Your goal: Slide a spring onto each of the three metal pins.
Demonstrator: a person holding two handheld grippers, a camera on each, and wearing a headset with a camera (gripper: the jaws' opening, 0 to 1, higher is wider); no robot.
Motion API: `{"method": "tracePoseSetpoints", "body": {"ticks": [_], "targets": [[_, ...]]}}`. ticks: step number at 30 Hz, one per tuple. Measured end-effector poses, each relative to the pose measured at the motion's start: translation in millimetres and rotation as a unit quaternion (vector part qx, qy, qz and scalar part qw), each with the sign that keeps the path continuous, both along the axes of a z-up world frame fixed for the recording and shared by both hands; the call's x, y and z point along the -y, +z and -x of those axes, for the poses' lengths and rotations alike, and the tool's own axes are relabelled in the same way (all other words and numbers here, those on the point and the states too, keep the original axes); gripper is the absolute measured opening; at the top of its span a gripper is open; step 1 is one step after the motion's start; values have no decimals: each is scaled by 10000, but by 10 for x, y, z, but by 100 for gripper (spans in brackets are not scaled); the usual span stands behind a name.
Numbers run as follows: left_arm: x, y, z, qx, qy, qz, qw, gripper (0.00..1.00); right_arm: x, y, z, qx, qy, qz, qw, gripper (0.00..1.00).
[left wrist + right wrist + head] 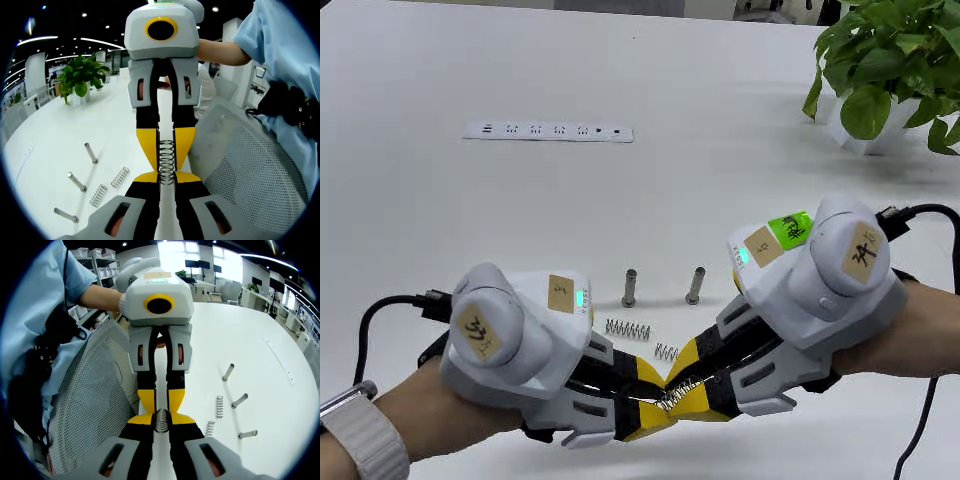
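Head view: slim coiled wire spring (677,393)

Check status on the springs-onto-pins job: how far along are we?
Done: nothing yet. All three pins sit bare on the table. In hand: one spring, held between the left gripper and right gripper, tip to tip. Left: thread it on, then the two loose springs.
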State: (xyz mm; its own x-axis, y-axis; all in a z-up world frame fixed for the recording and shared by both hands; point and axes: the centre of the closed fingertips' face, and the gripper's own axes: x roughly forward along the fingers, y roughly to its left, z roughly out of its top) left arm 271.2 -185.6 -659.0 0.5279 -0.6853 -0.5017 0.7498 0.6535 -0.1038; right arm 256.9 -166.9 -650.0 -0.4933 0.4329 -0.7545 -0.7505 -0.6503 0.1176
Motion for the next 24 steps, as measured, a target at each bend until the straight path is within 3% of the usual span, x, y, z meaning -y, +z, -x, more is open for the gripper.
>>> {"method": "tracePoseSetpoints", "body": {"ticks": [13,18,24], "targets": [[-49,2,-6,7,342,134,9993,11,-29,-1,1,175,249,75,9995,12],[-174,-12,26,1,639,124,9979,17,-81,22,-12,197,304,39,9993,12],[-411,-13,84,-40,1134,192,9934,24,-132,42,-40,251,342,15,9991,12]]}}
